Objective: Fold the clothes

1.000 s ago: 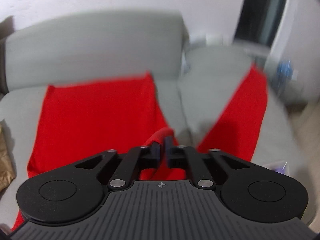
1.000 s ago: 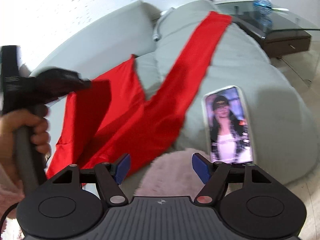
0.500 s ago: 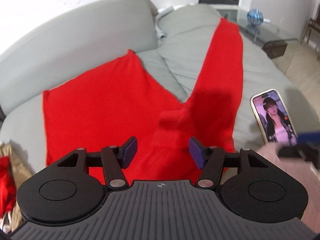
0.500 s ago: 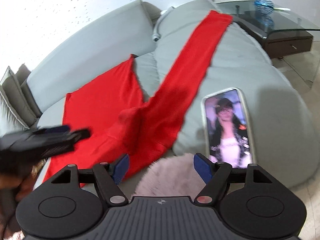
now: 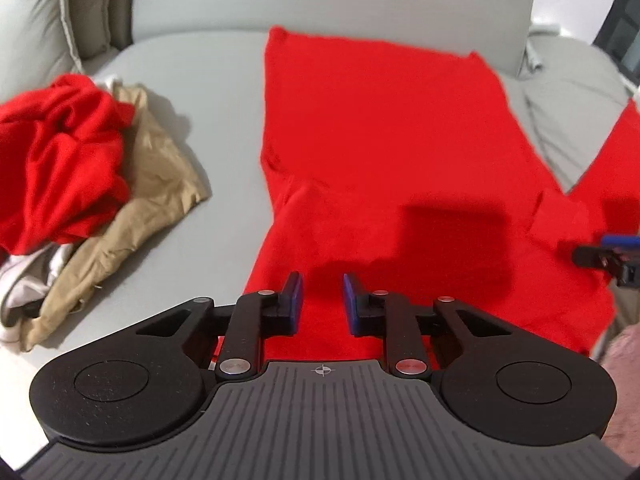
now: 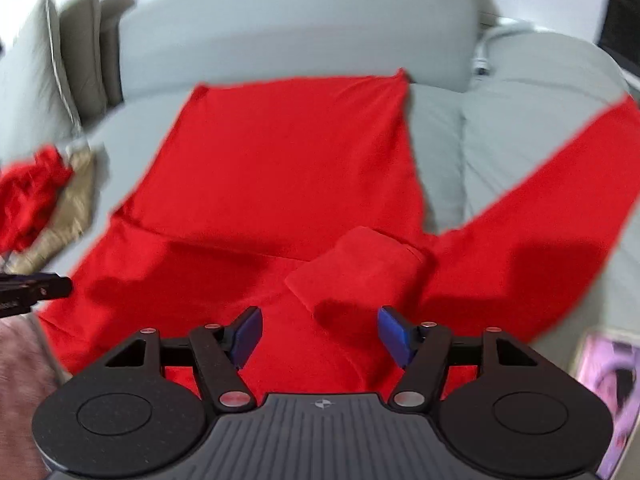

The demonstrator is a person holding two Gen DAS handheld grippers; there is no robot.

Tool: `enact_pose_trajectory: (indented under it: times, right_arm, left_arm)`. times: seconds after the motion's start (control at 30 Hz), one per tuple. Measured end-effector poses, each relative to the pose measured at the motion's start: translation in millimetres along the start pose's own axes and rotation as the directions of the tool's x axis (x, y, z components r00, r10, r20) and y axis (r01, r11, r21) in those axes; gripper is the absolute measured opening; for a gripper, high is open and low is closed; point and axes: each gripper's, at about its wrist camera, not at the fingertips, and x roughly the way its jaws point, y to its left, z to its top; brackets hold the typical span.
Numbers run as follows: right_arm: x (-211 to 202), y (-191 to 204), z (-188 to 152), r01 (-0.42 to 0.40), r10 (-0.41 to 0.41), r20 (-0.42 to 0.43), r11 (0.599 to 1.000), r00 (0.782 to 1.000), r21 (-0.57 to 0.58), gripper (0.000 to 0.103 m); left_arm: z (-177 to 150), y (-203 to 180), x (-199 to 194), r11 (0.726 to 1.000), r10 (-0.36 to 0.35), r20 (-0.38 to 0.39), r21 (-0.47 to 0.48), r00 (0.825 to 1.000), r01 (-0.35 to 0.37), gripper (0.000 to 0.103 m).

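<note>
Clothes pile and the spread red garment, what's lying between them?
Nothing: bare grey sofa cushion separates the clothes pile from the red garment, clearest in the left wrist view.

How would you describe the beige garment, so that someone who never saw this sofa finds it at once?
Start from the grey sofa seat, where a large flat red garment is spread out. To its left lies a crumpled heap; the beige garment is the tan cloth there, under a bunched red cloth. Only it is tan.

Bright, even indoor light — soft shadows, fisheye-bent edges, right-wrist view motion-blurred.
</note>
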Motion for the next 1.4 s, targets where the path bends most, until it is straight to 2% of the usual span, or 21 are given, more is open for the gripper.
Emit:
enact_pose_trajectory:
  times: [0.13,0.23,0.27,0.33,0.4,0.5,0.6,0.63,0.7,0.83,0.93,1.1,1.2,1.27,1.3,1.4]
  right_arm:
    - [24,21,6,0.03,-0.036,-0.046,0.99,0.998,-0.135,0.061]
    - [38,29,4,0.074,-0.092,-0.065,0.968,0.994,-0.239,0.057]
    - [39,30,3,0.083,-0.099,-0.05,0.962,0.994,-0.26,0.052]
    - [37,26,3,0.104,-0.115,-0.032,0.963,0.993,-0.25,0.02]
    - [29,18,6,0.122,-0.128,-0.016,0.971,0.992,-0.205,0.008]
    - [8,-5,8,0.167,-0.164,0.042,0.981,0.986,-0.098,0.006]
    - [-9,-40,5,0.187,-0.188,0.05,0.982,0.981,0.03,0.007]
    - [-10,-55,3,0.194,-0.197,0.027,0.977,0.98,0.085,0.015]
    - [-5,-88,-12,0.239,-0.227,-0.08,0.952,0.971,0.191,0.024]
    - [-5,-102,-31,0.294,-0.27,-0.142,0.937,0.952,0.19,0.033]
    - [-18,-104,-36,0.286,-0.265,-0.124,0.934,0.956,0.216,0.039]
    - [-38,-99,-31,0.251,-0.246,-0.048,0.942,0.968,0.222,0.04]
    - [-37,-104,-27,0.202,-0.196,-0.05,0.94,0.979,0.277,0.039]
    - [-31,-113,-28,0.18,-0.171,-0.059,0.915,0.984,0.361,0.036]
    - [-28,-116,-29,0.185,-0.177,-0.057,0.907,0.983,0.379,0.036]
    - [-23,-115,-29,0.217,-0.221,-0.024,0.919,0.975,0.33,0.036]
  left_arm:
    - [-9,4,17,1.0,0.01,-0.063,0.019,0.998,-0.009,0.025]
    - [-14,18,19,1.0,-0.016,-0.066,-0.012,0.998,0.015,0.025]
    - [-14,20,20,0.999,-0.025,-0.067,-0.025,0.997,0.024,0.025]
    - [-15,25,20,0.998,-0.042,-0.071,-0.048,0.997,0.038,0.022]
    - [-17,28,18,0.997,-0.048,-0.072,-0.068,0.996,0.043,0.019]
    - [-18,30,17,0.995,-0.053,-0.072,-0.091,0.996,0.046,0.018]
    - [-19,28,15,0.996,-0.045,-0.07,-0.085,0.996,0.039,0.017]
    - [-19,27,15,0.996,-0.039,-0.07,-0.079,0.997,0.034,0.017]
    - [-18,25,17,0.998,-0.027,-0.071,-0.066,0.997,0.023,0.018]
    - [-19,21,17,0.999,-0.01,-0.071,-0.049,0.997,0.006,0.018]
    - [-19,19,14,0.999,-0.005,-0.067,-0.043,0.998,0.002,0.018]
    - [-18,24,-2,0.998,-0.013,-0.038,-0.067,0.999,0.01,0.026]
    - [-20,27,-5,0.999,0.0,-0.042,-0.052,0.999,-0.002,0.027]
    - [-21,28,0,0.999,0.014,-0.067,-0.044,0.998,-0.017,0.027]
    - [-22,27,4,0.999,0.017,-0.084,-0.037,0.996,-0.02,0.026]
    - [-21,25,10,1.0,0.024,-0.101,-0.014,0.995,-0.025,0.027]
